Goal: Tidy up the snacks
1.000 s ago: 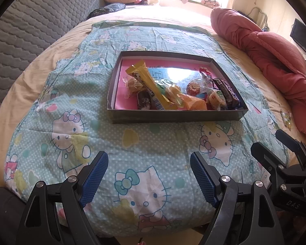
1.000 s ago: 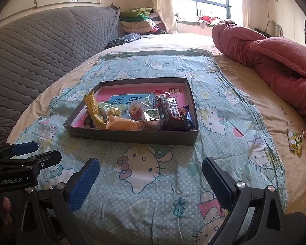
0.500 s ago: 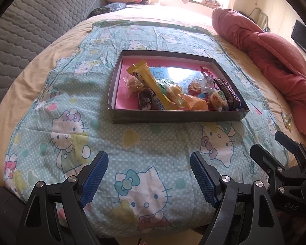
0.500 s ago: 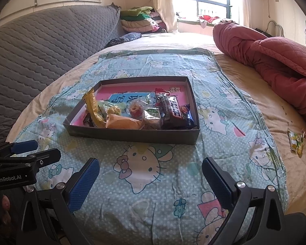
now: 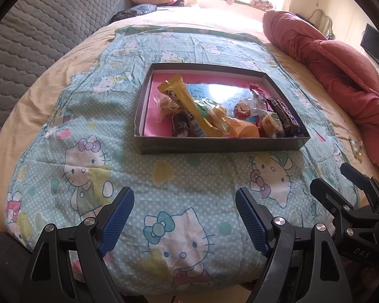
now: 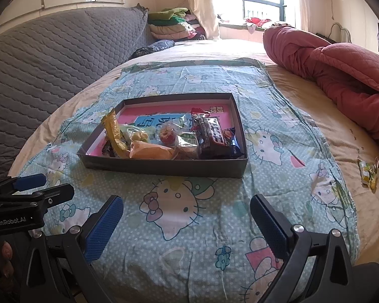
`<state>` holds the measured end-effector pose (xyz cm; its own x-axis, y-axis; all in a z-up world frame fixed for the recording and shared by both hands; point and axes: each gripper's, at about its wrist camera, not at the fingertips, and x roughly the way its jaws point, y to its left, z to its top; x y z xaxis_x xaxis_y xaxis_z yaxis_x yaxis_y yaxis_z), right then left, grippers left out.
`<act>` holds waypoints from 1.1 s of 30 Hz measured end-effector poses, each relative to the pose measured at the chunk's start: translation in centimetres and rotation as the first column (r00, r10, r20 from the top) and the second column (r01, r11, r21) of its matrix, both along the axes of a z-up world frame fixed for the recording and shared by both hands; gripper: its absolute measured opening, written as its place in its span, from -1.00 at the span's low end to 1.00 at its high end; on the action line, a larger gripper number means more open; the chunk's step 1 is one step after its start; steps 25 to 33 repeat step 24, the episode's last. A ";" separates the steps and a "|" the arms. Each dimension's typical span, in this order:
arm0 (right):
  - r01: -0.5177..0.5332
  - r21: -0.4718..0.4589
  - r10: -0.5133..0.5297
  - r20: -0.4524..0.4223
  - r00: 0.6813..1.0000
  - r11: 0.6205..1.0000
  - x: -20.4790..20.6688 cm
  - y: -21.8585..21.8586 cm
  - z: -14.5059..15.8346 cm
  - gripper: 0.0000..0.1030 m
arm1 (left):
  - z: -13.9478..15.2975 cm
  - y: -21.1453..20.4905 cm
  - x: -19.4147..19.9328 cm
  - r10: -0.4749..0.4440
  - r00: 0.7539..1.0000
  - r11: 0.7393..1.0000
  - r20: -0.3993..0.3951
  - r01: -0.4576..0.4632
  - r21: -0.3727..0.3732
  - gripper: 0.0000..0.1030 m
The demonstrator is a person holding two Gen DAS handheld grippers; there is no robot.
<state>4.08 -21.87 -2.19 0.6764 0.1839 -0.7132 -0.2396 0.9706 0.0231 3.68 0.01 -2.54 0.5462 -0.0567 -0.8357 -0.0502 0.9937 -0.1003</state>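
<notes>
Bed point(image 6: 303, 96), tan sheet, partly covered by a teal cartoon-cat cloth point(image 5: 93, 131).

Item 1: shallow grey box point(image 5: 214, 145) with pink floor, lying flat on the cloth near its middle. Contents heaped toward the near wall:
- long yellow wrapper point(image 5: 187, 106), slanting from the far left to the near middle;
- orange packet point(image 6: 151, 150), against the near wall;
- dark chocolate bar point(image 6: 212, 136), along the right side;
- round red sweet in clear wrap point(image 6: 167, 135), centre;
- blue flat packet point(image 6: 154, 121), underneath, toward the far side.

Item 2: one small yellow-green snack packet point(image 6: 369, 174), outside the box, on the bare sheet off the cloth's right edge, near the red quilt point(image 6: 341, 65).

Item 3: left gripper point(image 5: 184, 217), fingers spread wide, nothing between them, above the near end of the cloth, well apart from the box.

Item 4: right gripper point(image 6: 187, 222), fingers likewise spread and empty, beside the left one.

Background: grey quilted headboard point(image 6: 50, 55), folded laundry point(image 6: 174, 25) by the window.
</notes>
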 end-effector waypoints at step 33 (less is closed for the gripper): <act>0.055 -0.006 -0.055 0.007 0.998 0.998 1.4 -1.5 -0.1 0.97 | -1.7 3.6 1.7 0.092 0.996 0.993 -0.015 -0.093 -0.074 0.62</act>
